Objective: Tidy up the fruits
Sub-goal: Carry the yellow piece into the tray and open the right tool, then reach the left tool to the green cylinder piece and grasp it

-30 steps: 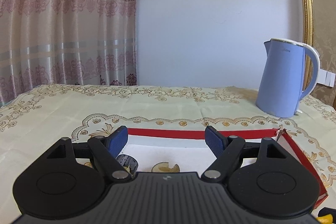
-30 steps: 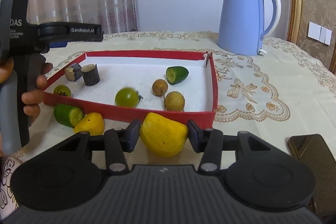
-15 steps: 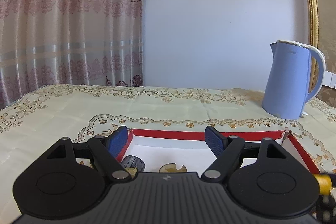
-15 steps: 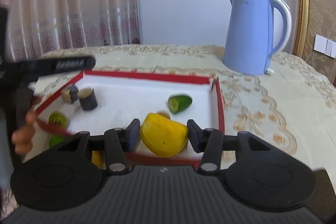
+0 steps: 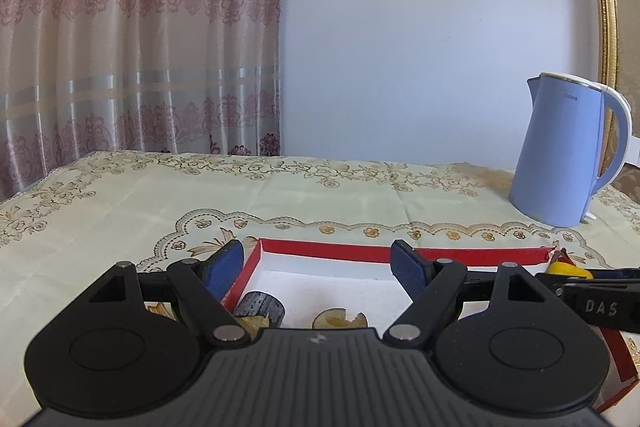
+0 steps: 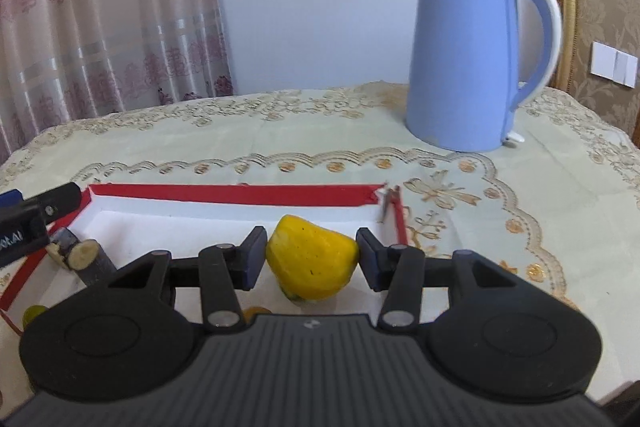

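Fruit (image 6: 311, 262), yellow and lumpy, sits clamped between the pads of the right gripper (image 6: 311, 259), held above the white floor of the red-walled tray (image 6: 236, 194). Its broad side runs across from pad to pad, with the narrower end hanging down toward the tray. The relation that matters is vertical: the tray floor lies directly under the fruit, the far wall ahead and the right wall (image 6: 401, 227) just to the right, so by my reading only a short lowering and a release remain.

The left gripper (image 5: 318, 269) is spread wide and holds nothing; it hovers over the tray's left corner (image 5: 256, 254), above a dark-skinned cut piece (image 5: 260, 307) and a pale scrap (image 5: 340, 319) lying inside. From that view the fruit shows as a yellow sliver (image 5: 568, 271) far to the right, well apart from the left gripper, so the right hand is the one placed to finish this.

A second cut piece (image 6: 82, 255) lies at the tray's left end, clear of the likely drop spot. A blue kettle (image 6: 472, 59) stands on the bench behind the tray, out of the way.
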The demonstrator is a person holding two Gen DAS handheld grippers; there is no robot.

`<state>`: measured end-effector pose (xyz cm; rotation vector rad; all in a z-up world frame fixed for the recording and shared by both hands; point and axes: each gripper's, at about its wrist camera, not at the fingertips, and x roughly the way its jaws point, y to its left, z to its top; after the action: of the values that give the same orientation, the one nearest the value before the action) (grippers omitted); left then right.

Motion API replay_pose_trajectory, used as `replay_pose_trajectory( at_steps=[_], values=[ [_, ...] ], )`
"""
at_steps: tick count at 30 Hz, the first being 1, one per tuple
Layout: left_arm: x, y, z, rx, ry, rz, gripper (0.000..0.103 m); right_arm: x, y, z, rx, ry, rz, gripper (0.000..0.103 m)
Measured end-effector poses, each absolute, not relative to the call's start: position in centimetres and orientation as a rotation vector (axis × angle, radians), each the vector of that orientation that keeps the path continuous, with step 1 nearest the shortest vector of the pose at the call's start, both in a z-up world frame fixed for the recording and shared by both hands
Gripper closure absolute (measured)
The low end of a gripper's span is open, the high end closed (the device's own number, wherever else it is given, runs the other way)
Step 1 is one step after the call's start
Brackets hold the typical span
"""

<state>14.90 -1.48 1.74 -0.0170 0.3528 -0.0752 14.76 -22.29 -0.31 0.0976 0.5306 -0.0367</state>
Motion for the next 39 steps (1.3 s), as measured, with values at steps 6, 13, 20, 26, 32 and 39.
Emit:
replay_pose_trajectory(
  at_steps=[6, 13, 20, 26, 32, 39],
  values=[
    [14.8, -1.3, 1.7, -0.021, 0.35, -0.07, 0.023, 16.2, -19.0, -1.4, -0.017, 0.574, -0.006, 0.036],
    [14.8, -1.1, 1.8, -0.033, 0.353, -0.093, 0.023, 7.3, -18.3, 0.6, -0.109, 0.421, -0.031, 0.026],
    [13.4, -1.7, 2.2, 0.056, 0.374, -0.024, 0.023, 1.3, -21.9, -0.6, 0.14, 0.397, -0.06, 0.013],
    [7.9, -1.0, 1.4, 0.143, 0.407, 0.004, 0.023, 1.1, -23.4, -3.4, 0.299, 0.444, -0.038, 0.009],
    [5.4, -0.3, -1.1, 0.062, 0.532, -0.068, 0.023, 1.2, -22.3, -4.4, 0.25, 0.435, -0.045, 0.003],
    [4.7, -2.2, -1.5, 0.159, 0.483, -0.025, 0.022, 1.6, -23.9, -5.0, 0.36, 0.473, -0.04, 0.0]
  ],
)
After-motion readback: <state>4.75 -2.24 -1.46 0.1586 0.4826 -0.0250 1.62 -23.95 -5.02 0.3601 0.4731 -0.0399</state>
